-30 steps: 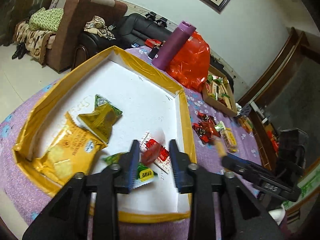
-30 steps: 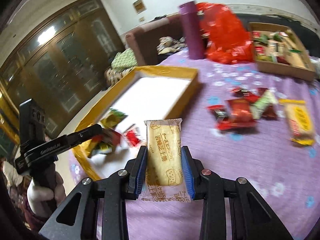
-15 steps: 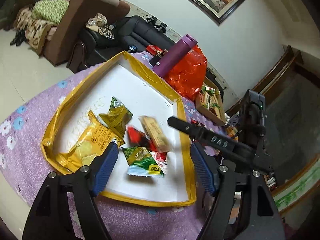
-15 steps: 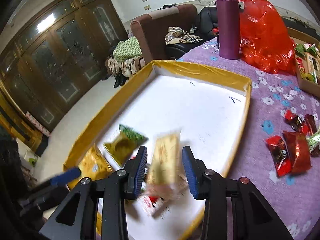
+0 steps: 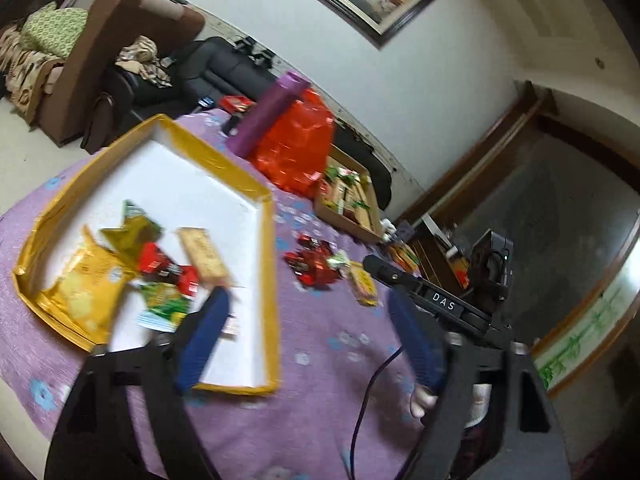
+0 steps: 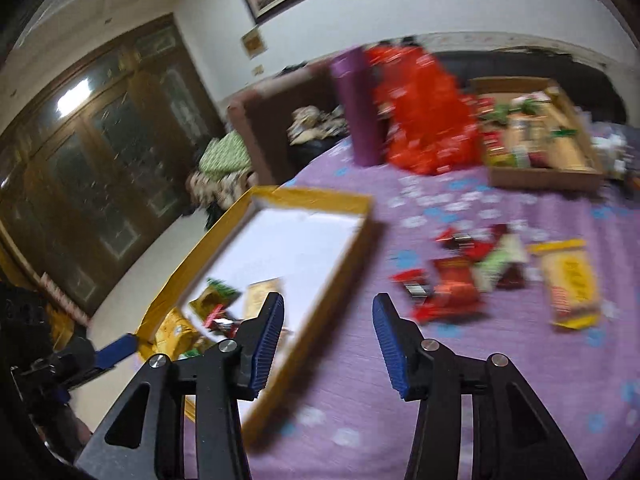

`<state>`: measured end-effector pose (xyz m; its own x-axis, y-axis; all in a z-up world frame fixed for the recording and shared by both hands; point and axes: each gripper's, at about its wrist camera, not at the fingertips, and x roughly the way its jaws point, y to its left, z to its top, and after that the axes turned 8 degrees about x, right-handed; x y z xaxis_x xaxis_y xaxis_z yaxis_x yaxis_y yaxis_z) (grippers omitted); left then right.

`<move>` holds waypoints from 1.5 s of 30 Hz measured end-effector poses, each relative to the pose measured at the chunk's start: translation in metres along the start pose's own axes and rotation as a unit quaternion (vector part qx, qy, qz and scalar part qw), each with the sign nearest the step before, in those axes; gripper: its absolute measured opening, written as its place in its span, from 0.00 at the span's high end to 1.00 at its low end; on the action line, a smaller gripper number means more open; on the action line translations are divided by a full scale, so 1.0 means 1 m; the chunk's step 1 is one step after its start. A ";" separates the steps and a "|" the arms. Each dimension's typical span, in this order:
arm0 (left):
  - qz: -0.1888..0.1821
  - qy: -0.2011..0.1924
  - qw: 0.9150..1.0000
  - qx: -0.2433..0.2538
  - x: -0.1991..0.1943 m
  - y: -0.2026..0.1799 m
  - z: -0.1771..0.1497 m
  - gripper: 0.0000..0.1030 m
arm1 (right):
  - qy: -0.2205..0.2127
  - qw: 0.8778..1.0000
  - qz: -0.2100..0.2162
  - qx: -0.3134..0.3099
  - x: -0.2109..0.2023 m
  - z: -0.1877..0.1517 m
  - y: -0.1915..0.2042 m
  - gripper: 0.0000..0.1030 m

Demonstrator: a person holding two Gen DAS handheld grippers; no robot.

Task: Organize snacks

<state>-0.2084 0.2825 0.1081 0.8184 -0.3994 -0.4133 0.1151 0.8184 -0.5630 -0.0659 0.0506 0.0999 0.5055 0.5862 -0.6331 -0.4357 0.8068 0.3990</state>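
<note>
Snacks in tray: my two latest packets, a red one (image 5: 154, 258) and a tan biscuit bar (image 5: 204, 254), now lie in the gold-rimmed tray (image 5: 262, 236) beside the yellow bag (image 5: 86, 286), where a second ago each was still pinched.
Left claw (image 5: 308, 338): its jaws have just been opening and now stand wide, nothing between them.
Right claw (image 6: 328, 338): its jaws have just been opening too, about half apart and empty.
Snacks left: a loose heap of red wrappers (image 6: 448, 280) and a yellow bar (image 6: 572, 280) lie on the purple counter (image 6: 500, 380), at two o'clock from the right claw.
Meaning: I judge both drops done; the heap is next.
</note>
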 end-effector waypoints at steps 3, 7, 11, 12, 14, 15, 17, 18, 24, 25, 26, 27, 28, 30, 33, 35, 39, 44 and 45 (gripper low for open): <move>-0.037 0.027 0.999 0.014 0.005 -0.036 -0.002 0.12 | -0.031 0.999 -0.018 0.014 -0.038 0.005 -0.028 0.53; -0.021 0.039 0.996 0.077 -0.001 -0.091 -0.002 0.12 | -0.078 0.995 -0.050 0.025 -0.101 0.010 -0.062 0.53; 0.031 -0.002 0.987 0.156 -0.036 -0.147 0.017 0.12 | -0.141 0.987 -0.083 0.015 -0.181 0.027 -0.081 0.51; 0.031 -0.011 0.985 0.167 -0.045 -0.157 0.024 0.12 | -0.162 0.982 -0.092 0.010 -0.205 0.034 -0.084 0.47; 0.033 -0.029 0.982 0.184 -0.061 -0.176 0.040 0.12 | -0.202 0.974 -0.106 0.005 -0.247 0.045 -0.087 0.43; 0.039 -0.044 0.980 0.193 -0.072 -0.187 0.052 0.12 | -0.214 0.971 -0.110 0.004 -0.261 0.049 -0.088 0.43; 0.058 -0.073 0.975 0.203 -0.085 -0.201 0.073 0.12 | -0.246 0.961 -0.123 -0.002 -0.297 0.063 -0.090 0.42; 0.067 -0.087 0.972 0.207 -0.091 -0.207 0.083 0.12 | -0.257 0.957 -0.130 -0.004 -0.310 0.069 -0.092 0.42; 0.092 -0.203 0.939 0.262 -0.141 -0.247 0.128 0.01 | -0.312 0.939 -0.144 0.013 -0.379 0.110 -0.098 0.35; 0.073 -0.211 0.938 0.266 -0.143 -0.247 0.127 0.00 | -0.310 0.940 -0.138 0.022 -0.381 0.114 -0.102 0.35; 0.053 -0.213 0.938 0.268 -0.142 -0.243 0.125 0.00 | -0.308 0.942 -0.132 0.029 -0.380 0.116 -0.106 0.35; 0.034 -0.204 0.940 0.270 -0.136 -0.241 0.124 0.00 | -0.303 0.944 -0.125 0.038 -0.376 0.117 -0.113 0.35; 0.018 -0.179 0.945 0.272 -0.123 -0.238 0.122 0.00 | -0.295 0.947 -0.119 0.047 -0.369 0.116 -0.120 0.34; 0.030 -0.120 0.956 0.267 -0.092 -0.231 0.117 0.00 | -0.271 0.954 -0.117 0.056 -0.347 0.113 -0.132 0.34; 0.045 -0.064 0.962 0.260 -0.039 -0.217 0.107 0.00 | -0.215 0.968 -0.109 0.070 -0.297 0.102 -0.151 0.34; 0.042 -0.038 0.966 0.252 -0.009 -0.203 0.103 0.00 | -0.165 0.978 -0.095 0.082 -0.253 0.093 -0.165 0.34; 0.054 0.012 0.974 0.218 0.049 -0.168 0.098 0.00 | -0.091 0.988 -0.079 0.094 -0.183 0.075 -0.180 0.34; 0.079 0.095 0.979 0.163 0.125 -0.122 0.075 0.00 | -0.009 0.992 -0.071 0.105 -0.086 0.058 -0.197 0.34; 0.084 0.111 0.978 0.154 0.141 -0.115 0.067 0.00 | 0.003 0.992 -0.074 0.107 -0.070 0.055 -0.202 0.34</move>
<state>-0.0687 0.1592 0.1626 0.7023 -0.3010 -0.6451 0.1826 0.9521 -0.2455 0.0274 -0.1488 0.1000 0.5468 0.4611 -0.6988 -0.1897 0.8812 0.4330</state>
